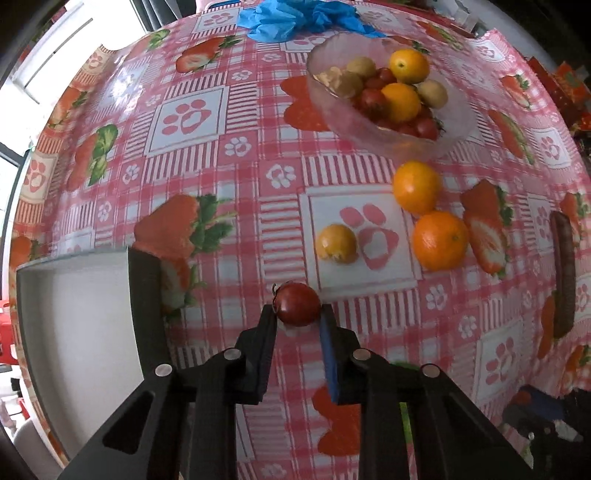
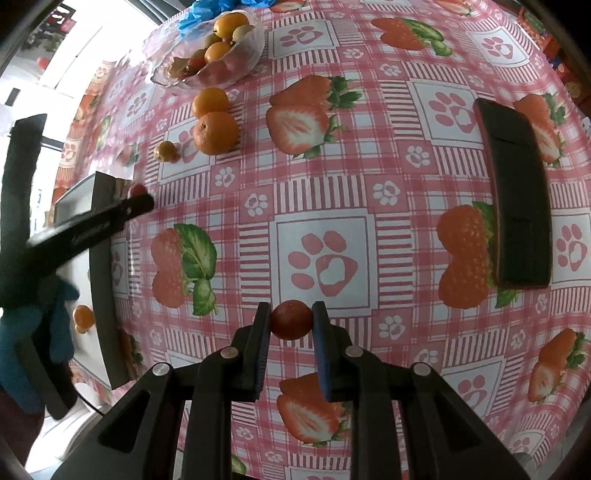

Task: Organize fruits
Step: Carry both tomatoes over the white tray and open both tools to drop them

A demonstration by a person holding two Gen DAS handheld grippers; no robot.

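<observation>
My left gripper (image 1: 298, 311) is shut on a red cherry tomato (image 1: 297, 303) above the tablecloth, next to a white tray (image 1: 77, 317) with a black rim. My right gripper (image 2: 290, 314) is shut on another red cherry tomato (image 2: 290, 319) over the cloth. A glass bowl (image 1: 369, 122) holds oranges, tomatoes and yellowish fruit; it also shows in the right wrist view (image 2: 236, 66). Two oranges (image 1: 439, 240) (image 1: 416, 186) and a small yellow fruit (image 1: 336, 243) lie on the cloth. In the right wrist view the left gripper (image 2: 138, 201) reaches over the tray (image 2: 101, 280), where an orange fruit (image 2: 83, 317) lies.
A dark tray with a reddish rim (image 2: 517, 206) lies at the right; it shows edge-on in the left wrist view (image 1: 563, 273). Blue crumpled plastic (image 1: 295, 18) lies behind the bowl. The table edge and a window are at the left.
</observation>
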